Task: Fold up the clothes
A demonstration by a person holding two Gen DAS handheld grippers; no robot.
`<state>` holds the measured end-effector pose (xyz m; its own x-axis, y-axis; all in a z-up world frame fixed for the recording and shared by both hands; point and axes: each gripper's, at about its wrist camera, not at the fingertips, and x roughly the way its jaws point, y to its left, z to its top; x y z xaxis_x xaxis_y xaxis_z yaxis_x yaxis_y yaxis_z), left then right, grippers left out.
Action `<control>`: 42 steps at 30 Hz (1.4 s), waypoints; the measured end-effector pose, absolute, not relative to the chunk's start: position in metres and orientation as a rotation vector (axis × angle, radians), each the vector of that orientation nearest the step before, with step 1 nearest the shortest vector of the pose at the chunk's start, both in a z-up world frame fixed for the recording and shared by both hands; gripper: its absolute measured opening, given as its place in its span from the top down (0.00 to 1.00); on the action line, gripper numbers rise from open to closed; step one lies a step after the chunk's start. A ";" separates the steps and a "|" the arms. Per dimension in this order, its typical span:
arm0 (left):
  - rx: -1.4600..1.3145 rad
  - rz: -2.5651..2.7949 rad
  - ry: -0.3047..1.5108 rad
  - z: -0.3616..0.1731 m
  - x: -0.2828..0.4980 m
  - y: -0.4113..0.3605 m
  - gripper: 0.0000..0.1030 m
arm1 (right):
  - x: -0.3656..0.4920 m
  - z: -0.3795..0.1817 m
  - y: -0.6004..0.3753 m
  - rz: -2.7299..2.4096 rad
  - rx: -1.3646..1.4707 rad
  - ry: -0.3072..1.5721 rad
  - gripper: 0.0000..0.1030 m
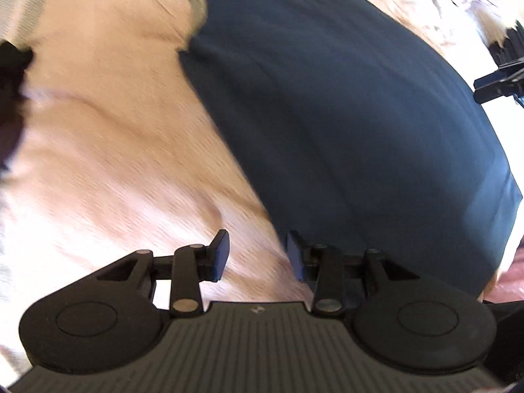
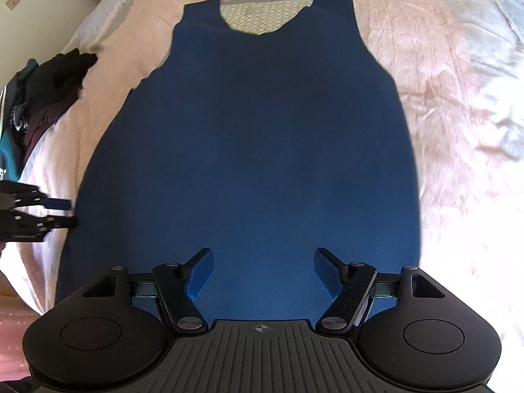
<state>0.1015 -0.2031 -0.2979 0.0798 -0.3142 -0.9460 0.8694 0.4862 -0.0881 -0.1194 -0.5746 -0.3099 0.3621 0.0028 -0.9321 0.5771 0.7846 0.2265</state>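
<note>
A dark blue sleeveless top (image 2: pixel 249 150) lies flat on a pink bedspread (image 2: pixel 452 104), neckline at the far end with a pale patterned lining showing. My right gripper (image 2: pixel 262 271) is open and empty above the top's near hem. My left gripper (image 1: pixel 257 255) is open and empty over the bedspread, just at the top's left edge (image 1: pixel 327 114); it also shows in the right wrist view (image 2: pixel 62 213) beside that edge. The right gripper's fingers show at the right edge of the left wrist view (image 1: pixel 497 86).
A heap of dark clothes (image 2: pixel 42 95) lies at the left side of the bed; it shows as a dark blur in the left wrist view (image 1: pixel 9 98). The bedspread (image 1: pixel 114 131) is wrinkled. A wall (image 2: pixel 39 3) stands at the far left.
</note>
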 end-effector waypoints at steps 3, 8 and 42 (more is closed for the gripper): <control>0.581 -0.930 1.122 -0.275 0.126 -0.224 0.70 | -0.108 -0.308 -0.615 -0.336 0.535 1.144 0.31; 0.640 -0.949 1.005 -0.251 0.180 -0.291 0.66 | -0.060 -0.289 -0.694 -0.232 0.343 1.105 0.31; 0.969 -1.287 0.915 -0.339 0.371 -0.516 0.98 | 0.176 -0.371 -0.877 0.078 -0.110 1.300 0.96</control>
<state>0.3708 -0.5161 -0.3388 0.0713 -0.3371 -0.9388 0.9974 0.0334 0.0638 0.1756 -0.8766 -0.3713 0.2661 -0.0048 -0.9639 -0.1194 0.9921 -0.0379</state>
